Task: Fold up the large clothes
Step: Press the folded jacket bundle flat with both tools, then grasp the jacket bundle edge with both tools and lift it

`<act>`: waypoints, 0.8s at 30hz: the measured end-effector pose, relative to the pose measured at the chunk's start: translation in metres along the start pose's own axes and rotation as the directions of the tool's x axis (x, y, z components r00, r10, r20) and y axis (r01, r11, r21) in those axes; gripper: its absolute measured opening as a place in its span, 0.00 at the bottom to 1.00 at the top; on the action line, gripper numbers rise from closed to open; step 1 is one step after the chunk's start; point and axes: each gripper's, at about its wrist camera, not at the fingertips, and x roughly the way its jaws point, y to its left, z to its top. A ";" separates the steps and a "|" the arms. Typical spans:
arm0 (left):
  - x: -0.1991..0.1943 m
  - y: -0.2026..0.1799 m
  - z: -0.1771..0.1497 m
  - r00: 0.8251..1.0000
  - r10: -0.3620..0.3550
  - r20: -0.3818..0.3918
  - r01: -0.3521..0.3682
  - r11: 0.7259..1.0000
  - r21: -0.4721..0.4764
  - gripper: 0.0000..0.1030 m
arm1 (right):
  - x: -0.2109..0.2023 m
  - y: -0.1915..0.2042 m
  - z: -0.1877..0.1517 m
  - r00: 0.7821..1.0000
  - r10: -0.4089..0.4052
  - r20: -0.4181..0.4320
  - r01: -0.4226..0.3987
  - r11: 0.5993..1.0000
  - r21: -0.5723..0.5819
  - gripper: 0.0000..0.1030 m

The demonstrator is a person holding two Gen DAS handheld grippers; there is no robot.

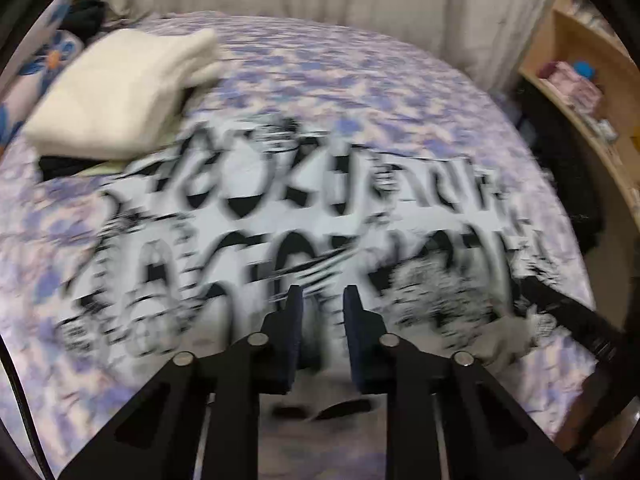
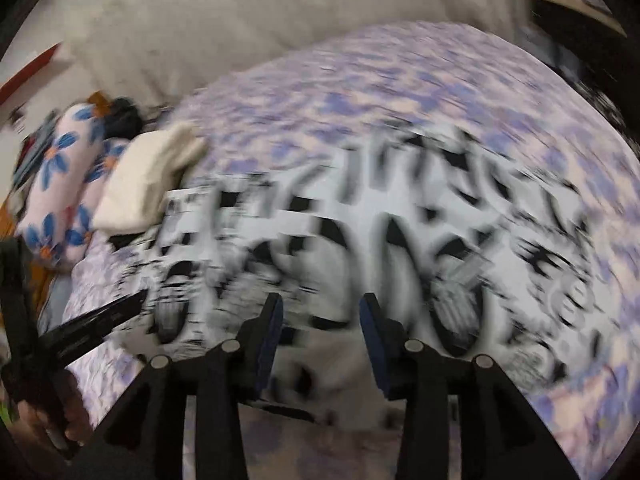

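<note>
Left gripper (image 1: 323, 294): tilting steeply down over the garment, jaws slightly parted, holding nothing.
Right gripper (image 2: 320, 302): tilting down likewise, jaws standing wider, nothing between them.
Garment (image 1: 304, 216): white with black print, lying flat on the bed (image 1: 400, 92), long axis running left to right; both views are blurring.
Folded cream pile (image 1: 120, 92): sitting at its far-left corner.

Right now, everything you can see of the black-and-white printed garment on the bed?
The black-and-white printed garment lies spread fairly flat on the purple floral bedspread, with large black lettering on white fabric, unreadable through motion blur. It looks like thin soft cloth. Its far left corner meets a cream folded stack. Neither open hand-held gripper pinches it; the cloth shows between their fingers.
</note>
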 end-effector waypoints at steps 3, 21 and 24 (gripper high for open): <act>0.020 -0.021 -0.004 1.000 -0.011 -0.026 0.012 0.999 0.038 0.12 | 0.024 0.015 -0.004 0.999 -0.003 -0.034 0.001 0.998 -0.063 0.37; 0.045 -0.031 0.034 1.000 0.021 0.001 -0.021 0.999 0.048 0.14 | 0.043 0.000 0.037 1.000 -0.020 0.017 0.021 0.999 -0.027 0.30; 0.074 -0.036 0.064 1.000 0.009 -0.008 -0.009 0.998 0.067 0.14 | 0.066 -0.001 0.058 1.000 -0.013 0.024 0.014 0.999 -0.037 0.30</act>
